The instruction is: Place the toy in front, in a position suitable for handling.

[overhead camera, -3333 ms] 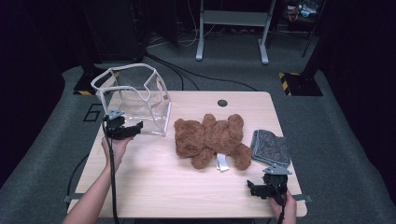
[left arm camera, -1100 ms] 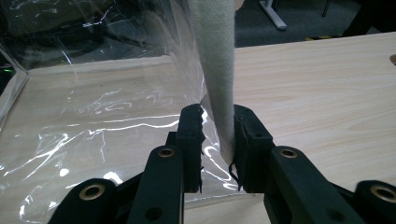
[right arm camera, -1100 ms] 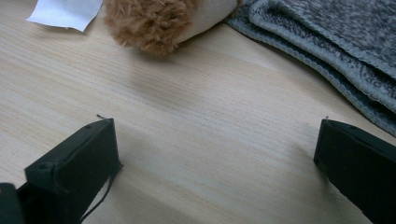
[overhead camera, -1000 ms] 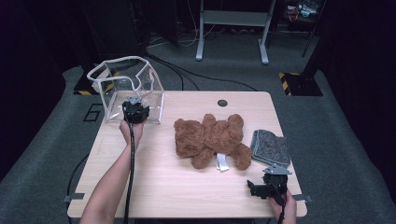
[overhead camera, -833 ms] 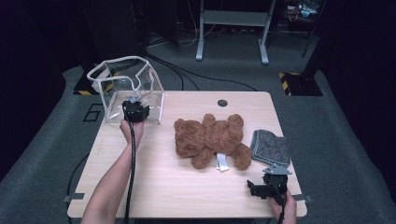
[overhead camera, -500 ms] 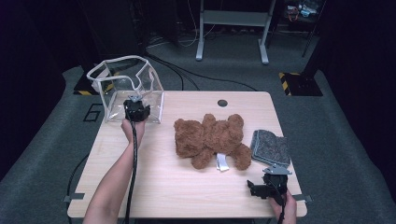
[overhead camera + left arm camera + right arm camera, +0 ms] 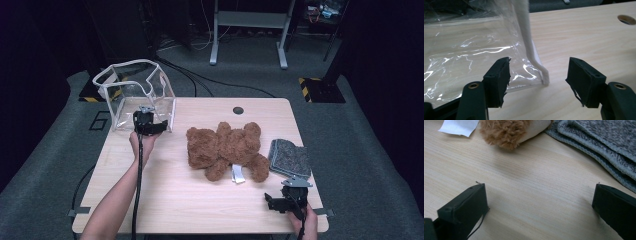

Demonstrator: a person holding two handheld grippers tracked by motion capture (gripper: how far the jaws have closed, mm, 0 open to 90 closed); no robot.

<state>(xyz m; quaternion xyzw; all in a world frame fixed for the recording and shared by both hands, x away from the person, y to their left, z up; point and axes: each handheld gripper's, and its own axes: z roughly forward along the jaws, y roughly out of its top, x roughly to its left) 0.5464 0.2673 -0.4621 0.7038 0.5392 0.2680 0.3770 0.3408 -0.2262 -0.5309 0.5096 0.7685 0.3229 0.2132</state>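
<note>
Your left tongs point(image 7: 537, 82) are standing open at the clear bag's point(image 7: 134, 92) near corner w/ its white edge strip point(image 7: 527, 42) between the jaws, untouched; jaws have just been opening; bag's sitting at tabletop's point(image 7: 165, 190) far left; right tongs point(image 7: 539, 207) are resting wide open, gripping nothing, near the teddy bear point(image 7: 225, 150) & grey cloth point(image 7: 290, 157).

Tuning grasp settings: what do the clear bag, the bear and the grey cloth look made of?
Clear bag: thin glossy plastic film, going by the creases and glare, with white edging that looks like fabric. Teddy bear: brown shaggy plush, matte. Grey cloth: folded, flecked knit or fleece by its look; I can't tell which.
</note>
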